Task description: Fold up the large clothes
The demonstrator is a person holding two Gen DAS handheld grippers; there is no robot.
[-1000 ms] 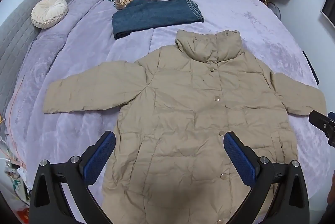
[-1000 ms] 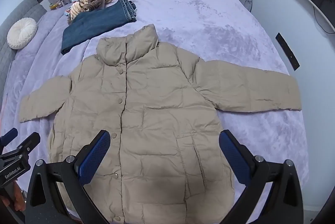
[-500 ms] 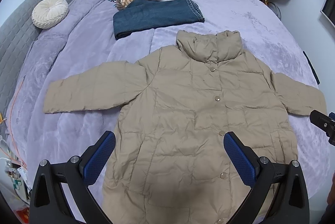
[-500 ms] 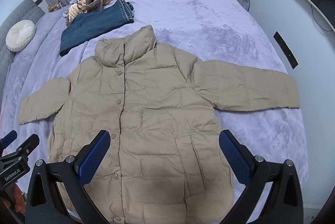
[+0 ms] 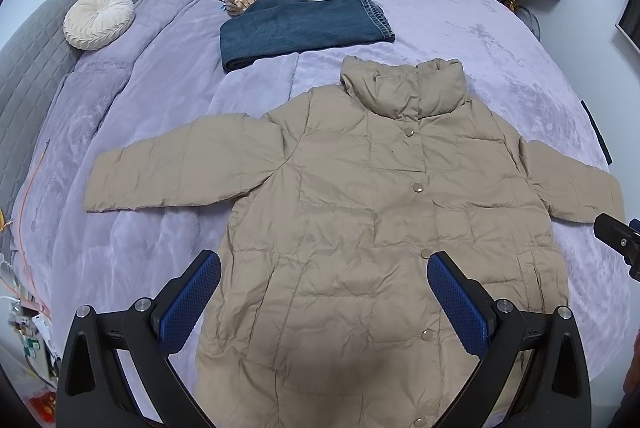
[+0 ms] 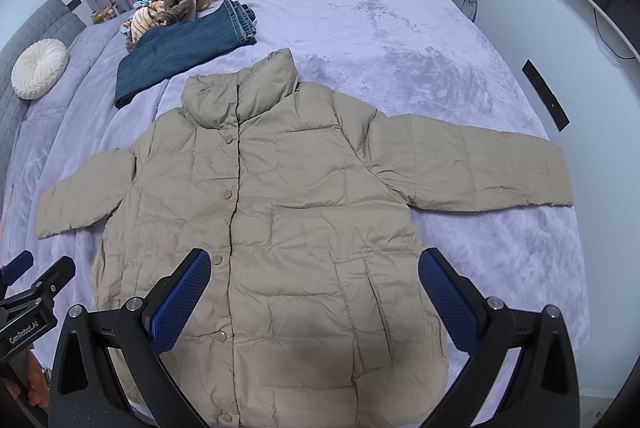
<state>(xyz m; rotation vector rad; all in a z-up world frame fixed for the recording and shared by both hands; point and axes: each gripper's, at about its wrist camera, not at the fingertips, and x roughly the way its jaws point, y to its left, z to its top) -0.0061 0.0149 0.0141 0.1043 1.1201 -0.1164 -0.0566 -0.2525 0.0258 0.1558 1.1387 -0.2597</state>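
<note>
Nothing has moved: both claws hang spread wide above the jacket (image 5: 360, 228).

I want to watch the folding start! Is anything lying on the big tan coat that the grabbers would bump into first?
Nothing visible. The tan coat lies bare, and both open grippers, left and right, hover above it. The folded jeans sit apart, beyond the collar.
</note>
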